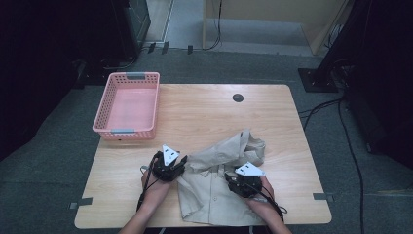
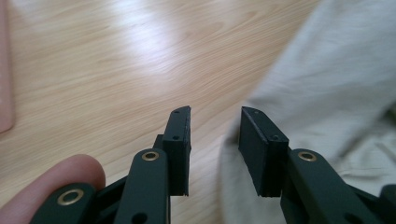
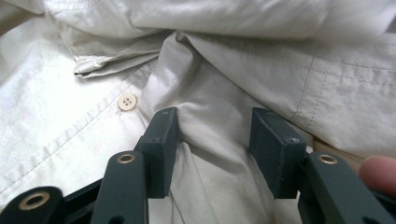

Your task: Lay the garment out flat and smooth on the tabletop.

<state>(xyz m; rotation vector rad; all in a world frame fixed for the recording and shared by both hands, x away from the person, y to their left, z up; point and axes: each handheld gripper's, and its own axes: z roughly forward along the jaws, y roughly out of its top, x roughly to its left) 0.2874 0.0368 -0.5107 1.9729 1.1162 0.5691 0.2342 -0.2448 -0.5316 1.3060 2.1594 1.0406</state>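
Right tool (image 3: 212,149) grips shirt (image 1: 219,190) fold (left tool (image 2: 215,149) beside)

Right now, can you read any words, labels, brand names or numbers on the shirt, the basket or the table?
None: no readable text on the beige shirt, the pink basket or the wooden table.
The shirt's button is plain; no tag shows.

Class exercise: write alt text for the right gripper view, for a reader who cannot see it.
Two black jaws of the right gripper rise from below over a crumpled beige shirt, with a ridge of cloth standing between them. A pale button sits on the placket to their left, and a fingertip shows at the right edge.
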